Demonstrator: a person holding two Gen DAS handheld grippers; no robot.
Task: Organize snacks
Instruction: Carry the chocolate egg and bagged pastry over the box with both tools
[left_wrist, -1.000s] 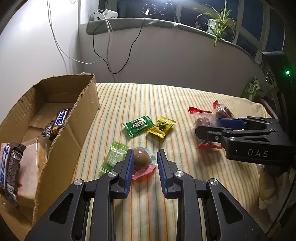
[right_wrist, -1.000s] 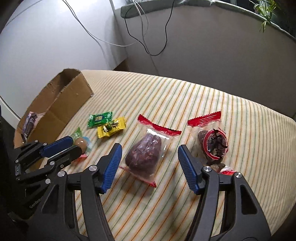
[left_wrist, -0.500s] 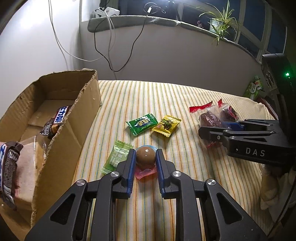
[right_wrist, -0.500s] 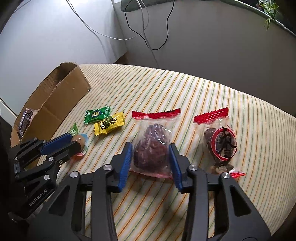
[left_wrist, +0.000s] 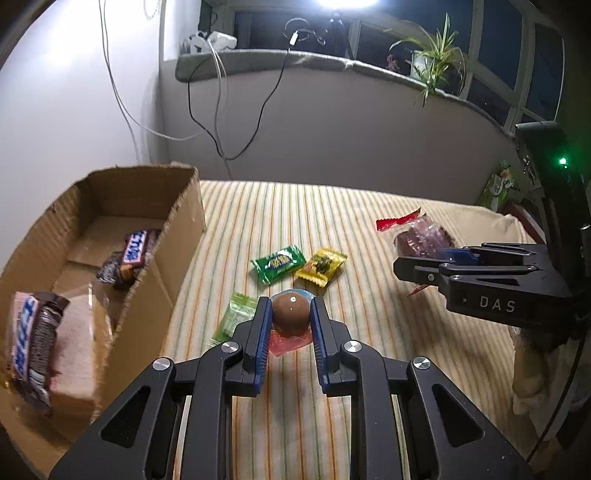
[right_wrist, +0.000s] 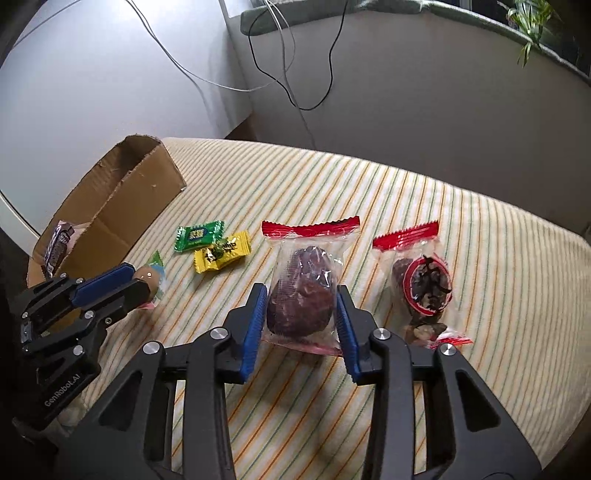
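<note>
Left gripper (left_wrist: 290, 314), seen from its own wrist camera, is clenched on one round brown snack ball (left_wrist: 290, 309), its two blue pads pressed against the ball's sides. The ball sits in a clear wrapper with a pink edge, resting on a striped cloth (left_wrist: 258, 214). Just left of it lies one pale green packet (left_wrist: 236, 318). Beyond it lie one dark green packet (left_wrist: 279, 263) and one yellow packet (left_wrist: 321, 266), side by side. At the left stands one open cardboard box (left_wrist: 184, 229) holding two chocolate bars (left_wrist: 129, 254); a pale wrapped item under the nearer bar is blurred and may be bread. At the right, the right gripper (left_wrist: 424, 258) sits at a red-topped bag.

From the right wrist camera, the right gripper (right_wrist: 301, 299) has its jaws closing, with the blue pads touching both sides of one clear bag with a dark red-brown lump (right_wrist: 301, 295) inside and a red strip on top. A second red-topped bag (right_wrist: 424, 284) lies just to its right on the cloth, apart from the pads. The dark green packet (right_wrist: 199, 235) and yellow packet (right_wrist: 222, 251) lie to the left, touching. Farther left, the left gripper (right_wrist: 142, 282) holds the brown ball (right_wrist: 147, 276), and the cardboard box (right_wrist: 122, 218) stands behind it.
</note>
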